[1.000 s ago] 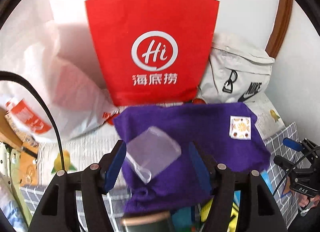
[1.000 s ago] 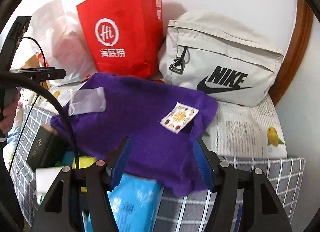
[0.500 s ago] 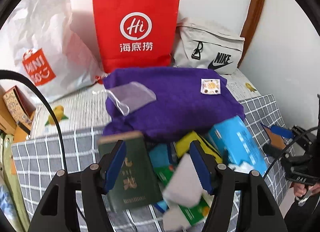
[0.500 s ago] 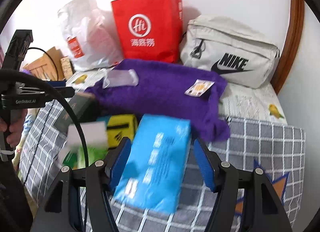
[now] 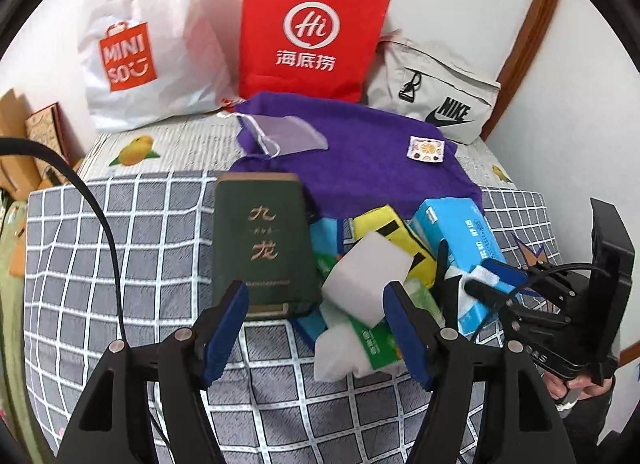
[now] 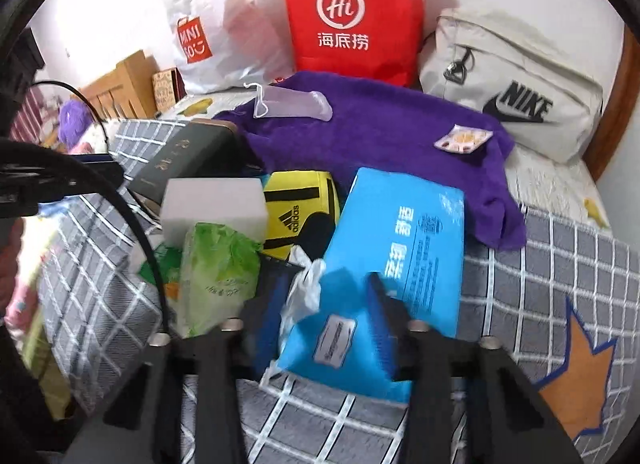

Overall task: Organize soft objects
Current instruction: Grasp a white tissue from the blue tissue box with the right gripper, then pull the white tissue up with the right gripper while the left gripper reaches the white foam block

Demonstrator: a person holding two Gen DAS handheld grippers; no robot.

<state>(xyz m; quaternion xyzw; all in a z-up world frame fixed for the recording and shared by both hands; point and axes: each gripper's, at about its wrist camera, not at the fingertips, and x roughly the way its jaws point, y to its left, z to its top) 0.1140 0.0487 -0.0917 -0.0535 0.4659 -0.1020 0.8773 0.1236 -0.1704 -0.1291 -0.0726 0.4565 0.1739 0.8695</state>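
Note:
A pile of soft things lies on the checked bed cover [image 5: 120, 264]: a blue tissue pack [image 6: 400, 248], a white sponge block [image 5: 366, 276], a green wipes pack [image 6: 218, 264], a yellow Adidas pouch [image 6: 298, 212] and a purple towel [image 5: 360, 156]. My left gripper [image 5: 316, 328] is open just before the sponge and a dark green box [image 5: 262, 240]. My right gripper [image 6: 328, 316] has its jaws around the near end of the blue tissue pack, touching its sides; it also shows in the left wrist view [image 5: 472, 276].
A red paper bag [image 5: 312, 28], a white Miniso bag [image 5: 136, 48] and a grey Nike bag [image 6: 512, 84] stand against the wall behind. A clear plastic piece [image 5: 288, 136] and a small sachet [image 5: 426, 149] lie on the towel. The bed's left edge [image 5: 24, 264] drops off.
Both grippers have pulled back from the towel toward the near pile. The right gripper's jaws have narrowed onto the blue tissue pack.

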